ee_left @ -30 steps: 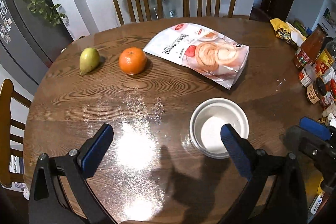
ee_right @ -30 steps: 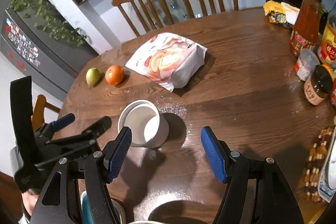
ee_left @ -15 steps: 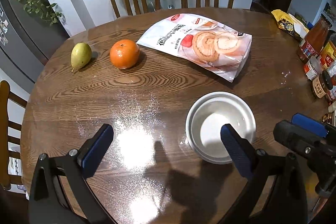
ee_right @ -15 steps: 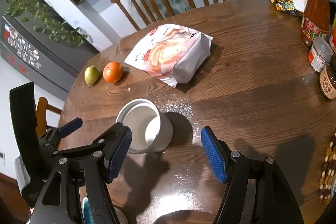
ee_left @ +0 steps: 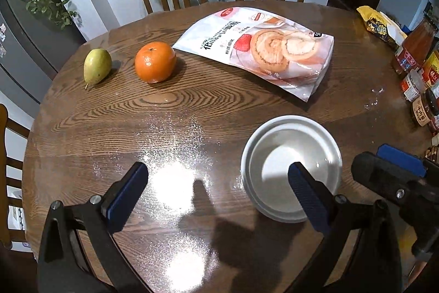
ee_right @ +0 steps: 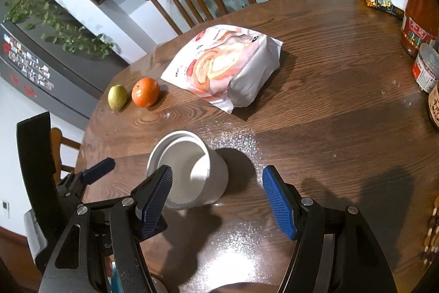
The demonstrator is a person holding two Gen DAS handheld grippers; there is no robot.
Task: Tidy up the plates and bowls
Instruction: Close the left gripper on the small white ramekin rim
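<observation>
A: Where's the white round ceramic bowl (ee_right: 189, 169)?

B: Near part of the round brown wooden table (ee_right: 329, 100), upright, a second white rim nested under it by the look of it. Round, so no long axis to line up with.

A: Which gripper's closer?

B: Both close. Right gripper (ee_right: 216, 199) has it just ahead and slightly left, left pad over the near rim in the right wrist view. Left gripper (ee_left: 216, 183) has it to its right, right pad overlapping the bowl (ee_left: 292, 166).

A: Jaws?

B: Both spread wide, gripping nothing. Whether any pad touches the bowl, can't tell.

A: Next?

B: Probably the right one shifts left to straddle the wall.
</observation>
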